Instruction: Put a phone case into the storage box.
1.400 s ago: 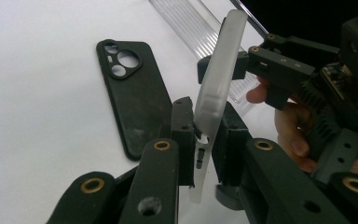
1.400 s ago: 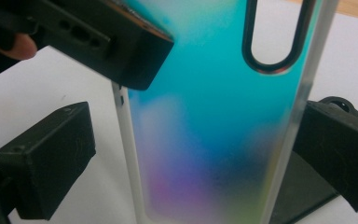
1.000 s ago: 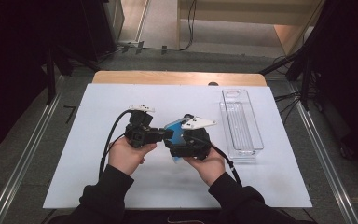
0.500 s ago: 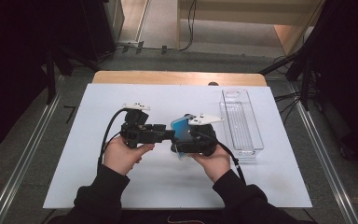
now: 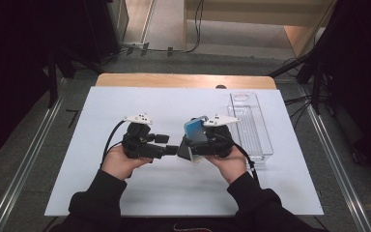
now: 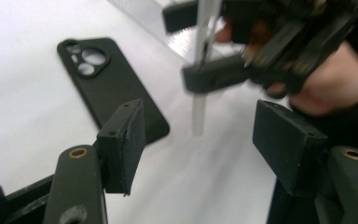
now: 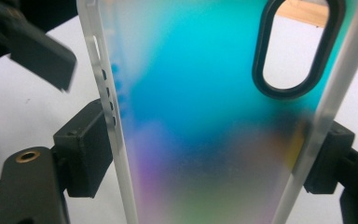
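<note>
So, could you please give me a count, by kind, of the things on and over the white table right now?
Phone cases: 2, a translucent blue-green gradient phone case and a black matte phone case
Clear plastic rectangular tray: 1
Black hand-held grippers: 2, left hand-held gripper and right hand-held gripper
Total: 5

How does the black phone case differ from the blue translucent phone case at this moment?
The black phone case is opaque and matte; the blue translucent phone case lets light through and fades from blue to purple and green. The black one lies flat on the white table, untouched; the blue one is held off it on edge, clamped by its side rims in the right tongs. The black case has a round-cornered camera cluster, the blue an oval cutout. Both are empty cases.
</note>
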